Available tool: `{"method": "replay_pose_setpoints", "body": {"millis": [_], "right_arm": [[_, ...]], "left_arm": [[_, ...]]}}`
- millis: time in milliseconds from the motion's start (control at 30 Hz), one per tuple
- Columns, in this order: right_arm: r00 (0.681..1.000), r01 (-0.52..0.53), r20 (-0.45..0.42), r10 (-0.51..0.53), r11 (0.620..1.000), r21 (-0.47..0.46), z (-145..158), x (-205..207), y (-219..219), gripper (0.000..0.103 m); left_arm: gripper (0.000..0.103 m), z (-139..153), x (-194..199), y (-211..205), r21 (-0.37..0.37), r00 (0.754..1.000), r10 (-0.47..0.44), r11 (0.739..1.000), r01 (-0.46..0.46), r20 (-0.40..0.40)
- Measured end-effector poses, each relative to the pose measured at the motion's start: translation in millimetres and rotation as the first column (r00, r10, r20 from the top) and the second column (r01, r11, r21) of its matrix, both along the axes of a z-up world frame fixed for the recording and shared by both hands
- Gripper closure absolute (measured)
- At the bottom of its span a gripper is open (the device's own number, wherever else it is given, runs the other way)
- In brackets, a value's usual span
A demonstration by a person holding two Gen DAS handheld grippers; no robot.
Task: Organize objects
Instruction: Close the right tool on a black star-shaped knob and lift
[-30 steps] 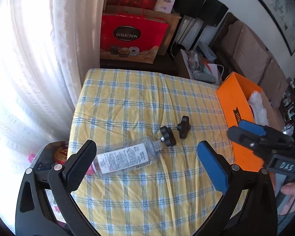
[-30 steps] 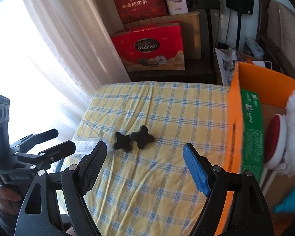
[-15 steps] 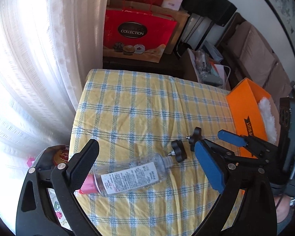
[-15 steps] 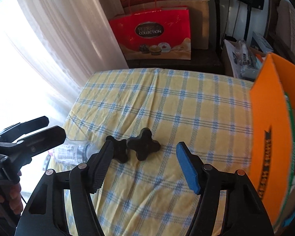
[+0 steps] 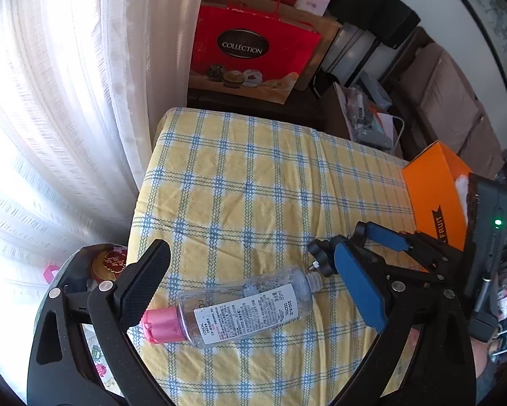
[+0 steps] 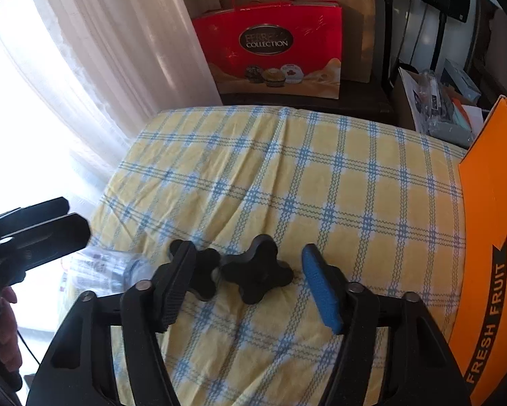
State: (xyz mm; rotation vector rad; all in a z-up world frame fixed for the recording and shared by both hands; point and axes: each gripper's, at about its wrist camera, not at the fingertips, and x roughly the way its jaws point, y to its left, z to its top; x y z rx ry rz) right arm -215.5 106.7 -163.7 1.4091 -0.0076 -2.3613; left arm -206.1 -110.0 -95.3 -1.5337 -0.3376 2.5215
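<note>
Black plastic, the four-lobed star knob [image 6: 257,272] lies untouched on the yellow-and-blue checked cloth [image 6: 321,182] between the right gripper [image 6: 245,286]'s parted, just-narrowing jaws, its twin knob [image 6: 202,270] beside the black finger, so closure is best centred on one knob only.

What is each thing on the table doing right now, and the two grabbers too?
Bottle: lying on its side, pink cap on, between the left gripper's fingers, untouched.
Right knob: flat on the cloth, between the right gripper's fingers, not squeezed yet.
Left knob: on the cloth, beside the black finger.
Orange box: open.
Left gripper: open.
Right gripper: open, jaws just been closing.
</note>
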Motion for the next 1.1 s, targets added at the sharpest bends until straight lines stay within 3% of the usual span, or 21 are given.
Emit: {"method": "replay_pose_setpoints", "body": {"millis": [100,300,533,833,900,967,1100], "right_arm": [[1.0,0.01,0.001,-0.01,1.0,0.018,-2.9,-2.1,3.3,0.058],[0.997,0.078,-0.002,-0.078,0.997,0.004,0.5,-2.8,23.3,0.059],[0.987,0.161,0.026,-0.16,0.986,-0.038,20.6,0.4,49.1,0.059],[0.984,0.175,0.047,-0.171,0.979,-0.102,41.8,12.3,61.3,0.059],[0.985,0.171,0.044,-0.167,0.979,-0.108,46.0,14.5,61.6,0.059],[0.986,0.168,0.037,-0.165,0.98,-0.111,50.0,18.2,62.3,0.059],[0.987,0.159,0.028,-0.157,0.98,-0.116,57.1,22.7,62.0,0.059]], "left_arm": [[0.006,-1.1,-0.7,2.0,-0.001,1.0,-0.009,1.0,0.009,0.001],[0.006,-2.0,-2.6,12.7,-0.004,1.0,-0.029,1.0,0.029,0.005],[0.01,-5.2,-7.2,47.6,-0.045,0.993,-0.113,0.992,0.114,0.024],[0.047,-17.4,-18.4,80.3,-0.079,0.98,-0.181,0.979,0.188,0.081],[0.065,-19.9,-19.6,83.1,-0.072,0.978,-0.189,0.978,0.196,0.087],[0.074,-23.2,-19.8,86.5,-0.062,0.975,-0.201,0.976,0.207,0.097],[0.077,-28.7,-17.8,92.4,-0.059,0.972,-0.209,0.975,0.216,0.108]]}}
